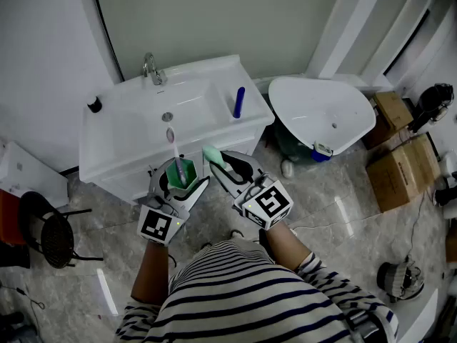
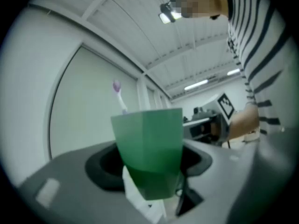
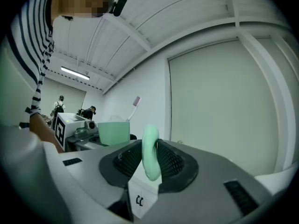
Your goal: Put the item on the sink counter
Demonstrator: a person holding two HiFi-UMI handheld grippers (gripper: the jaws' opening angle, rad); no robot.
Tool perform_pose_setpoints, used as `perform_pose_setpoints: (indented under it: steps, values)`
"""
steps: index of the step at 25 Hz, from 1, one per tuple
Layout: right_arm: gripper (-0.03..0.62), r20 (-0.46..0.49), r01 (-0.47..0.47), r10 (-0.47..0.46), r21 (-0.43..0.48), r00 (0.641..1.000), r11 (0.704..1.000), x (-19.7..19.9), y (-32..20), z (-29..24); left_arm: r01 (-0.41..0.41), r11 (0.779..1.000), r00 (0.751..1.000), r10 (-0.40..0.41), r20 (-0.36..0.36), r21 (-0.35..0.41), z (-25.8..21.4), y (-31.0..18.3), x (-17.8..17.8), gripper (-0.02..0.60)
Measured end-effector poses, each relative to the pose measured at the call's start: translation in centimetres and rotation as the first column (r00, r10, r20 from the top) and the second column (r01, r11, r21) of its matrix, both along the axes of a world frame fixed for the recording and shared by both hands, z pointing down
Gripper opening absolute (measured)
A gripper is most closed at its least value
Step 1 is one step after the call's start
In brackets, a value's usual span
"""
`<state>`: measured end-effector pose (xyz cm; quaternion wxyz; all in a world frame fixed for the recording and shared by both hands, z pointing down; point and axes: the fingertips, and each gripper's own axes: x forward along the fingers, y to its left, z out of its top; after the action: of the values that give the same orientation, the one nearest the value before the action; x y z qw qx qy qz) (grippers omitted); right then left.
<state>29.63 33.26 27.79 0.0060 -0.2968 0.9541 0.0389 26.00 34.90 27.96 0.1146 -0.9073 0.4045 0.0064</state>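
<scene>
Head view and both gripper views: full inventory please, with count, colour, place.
White sink cabinet: one, white, against the wall ahead.
Chrome tap: one, silver, behind the basin.
Blue upright bottle: one, blue, counter's right end.
Small black object: one, black, counter's left end.
White bowl-shaped fixture: one, white, right of the cabinet.
Brown cardboard boxes: two, brown, floor at right.
Black wire-frame stool: one, black, floor at left.
Green plastic cup: one, green, between the left jaws.
Pink-headed toothbrush: one, pink and white, standing in the cup.
Pale green flat item: one, pale green, between the right jaws.
Left hand-held gripper: one, grey, shut on the cup.
Right hand-held gripper: one, grey, shut on the flat item.
</scene>
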Motion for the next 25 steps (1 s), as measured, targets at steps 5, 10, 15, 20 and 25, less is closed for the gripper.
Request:
perform_pose_setpoints:
  steps: [5,10,15,20,25]
  values:
    - [0.097,-0.003,0.002,-0.002,0.004,1.0,1.0,0.0,0.1,-0.1,0.002,1.0,1.0,-0.002,0.004,-0.003,0.0,0.1,0.1,0.318]
    - [0.097,-0.01,0.004,-0.004,0.006,1.0,1.0,0.0,0.0,0.1,0.002,1.0,1.0,-0.002,0.006,-0.006,0.1,0.1,0.1,0.318]
    - [0.097,-0.009,0.001,-0.001,0.01,1.0,1.0,0.0,0.1,-0.1,-0.002,1.0,1.0,0.002,0.009,-0.002,0.2,0.1,0.1,0.318]
    - [0.097,0.0,0.001,-0.001,0.006,1.0,1.0,0.0,0.0,-0.1,0.0,1.0,1.0,0.0,0.01,-0.011,0.4,0.0,0.0,0.318]
    - [0.097,0.021,-0.009,0.009,0.004,1.0,1.0,1.1,0.3,-0.4,0.005,1.0,1.0,-0.005,0.007,-0.014,0.5,0.3,0.9,0.318]
